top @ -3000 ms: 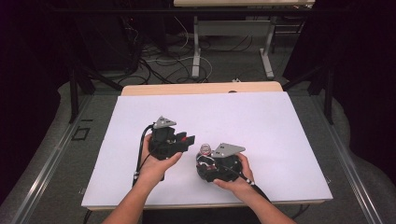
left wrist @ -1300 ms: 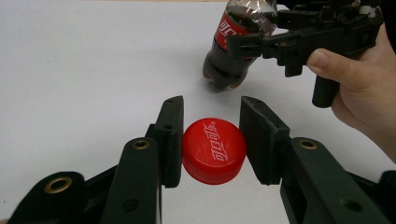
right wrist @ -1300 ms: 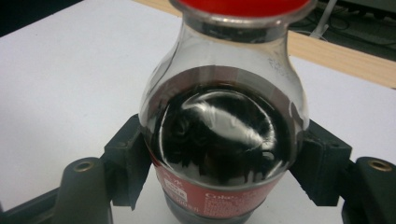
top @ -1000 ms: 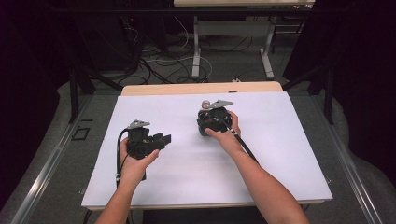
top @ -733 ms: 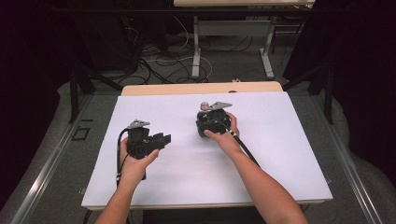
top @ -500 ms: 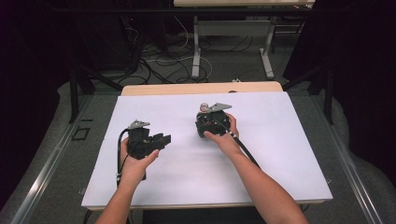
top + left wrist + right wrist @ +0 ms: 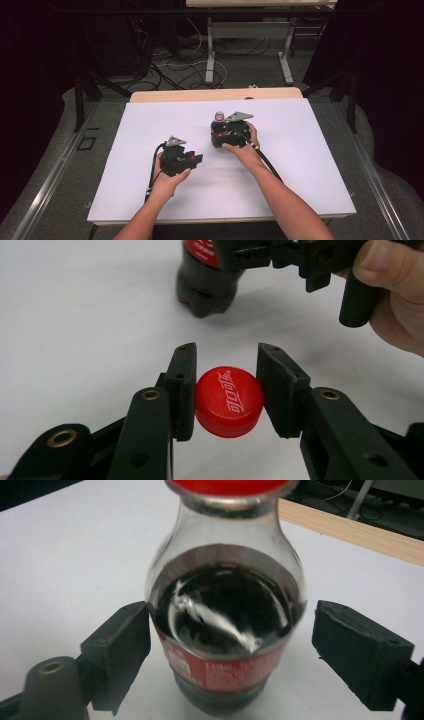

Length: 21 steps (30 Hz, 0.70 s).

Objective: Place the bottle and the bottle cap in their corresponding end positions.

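High view shows the white counter (image 7: 300, 165) under both hands. Between the right gripper (image 7: 230, 645)'s wide-apart jaws stands a small cola bottle (image 7: 225, 625), dark-filled, red-labelled; its left jaw touches the label, the right stands clear. Rigid, weighty and likely slick, it grips best at the label. The left gripper (image 7: 225, 395)'s narrow jaws bracket a light, ribbed red cap (image 7: 229, 401).

The bottle (image 7: 225, 615) is clear, glossy plastic that catches white highlights over its dark liquid, with a smooth red label (image 7: 220, 667) wrapped round it. The red cap (image 7: 229, 401) is plastic, finely ribbed on its side and slightly shiny on top. The left gripper (image 7: 225, 390) has matt black plastic jaws with brass-coloured rivets. The table (image 7: 310, 150) top looks matt white, edged in pale wood.
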Each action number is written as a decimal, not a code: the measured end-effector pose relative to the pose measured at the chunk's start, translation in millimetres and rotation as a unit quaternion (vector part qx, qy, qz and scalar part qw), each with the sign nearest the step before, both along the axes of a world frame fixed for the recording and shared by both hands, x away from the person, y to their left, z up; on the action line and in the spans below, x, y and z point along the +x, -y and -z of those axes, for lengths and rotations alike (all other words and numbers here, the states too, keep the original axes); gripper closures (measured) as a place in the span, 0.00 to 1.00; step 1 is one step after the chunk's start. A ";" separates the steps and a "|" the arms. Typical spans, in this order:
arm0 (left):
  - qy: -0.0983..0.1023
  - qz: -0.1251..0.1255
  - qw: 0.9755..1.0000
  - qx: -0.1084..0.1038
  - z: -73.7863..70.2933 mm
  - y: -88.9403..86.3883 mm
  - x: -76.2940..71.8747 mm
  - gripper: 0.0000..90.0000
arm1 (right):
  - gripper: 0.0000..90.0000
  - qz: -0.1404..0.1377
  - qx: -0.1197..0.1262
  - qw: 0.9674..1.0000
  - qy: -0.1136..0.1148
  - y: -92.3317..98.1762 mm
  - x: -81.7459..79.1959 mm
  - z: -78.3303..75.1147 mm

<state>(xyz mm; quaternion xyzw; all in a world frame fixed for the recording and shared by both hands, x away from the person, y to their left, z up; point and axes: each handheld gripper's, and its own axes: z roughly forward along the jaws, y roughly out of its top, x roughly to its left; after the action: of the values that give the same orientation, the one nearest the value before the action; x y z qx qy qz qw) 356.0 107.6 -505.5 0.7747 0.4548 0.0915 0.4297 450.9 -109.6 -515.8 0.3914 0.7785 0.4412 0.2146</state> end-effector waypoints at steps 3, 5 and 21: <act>-0.001 0.016 1.000 0.000 9.2 14.0 2.1 0.69 | 0.17 0.006 0.009 1.000 0.000 6.6 -4.8 0.1; 0.000 0.029 1.000 0.003 15.3 23.3 3.2 0.69 | 0.16 0.005 0.013 1.000 0.000 12.4 -7.1 1.2; -0.015 0.075 0.997 0.024 45.5 63.8 5.8 0.69 | 0.10 0.037 0.026 0.999 -0.002 58.9 -37.9 8.7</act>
<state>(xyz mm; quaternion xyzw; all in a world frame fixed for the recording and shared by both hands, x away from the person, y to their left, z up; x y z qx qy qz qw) 361.8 43.8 -551.0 0.8182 0.3992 0.0578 0.4097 413.0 -168.5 -524.5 0.4263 0.7522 0.4525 0.2183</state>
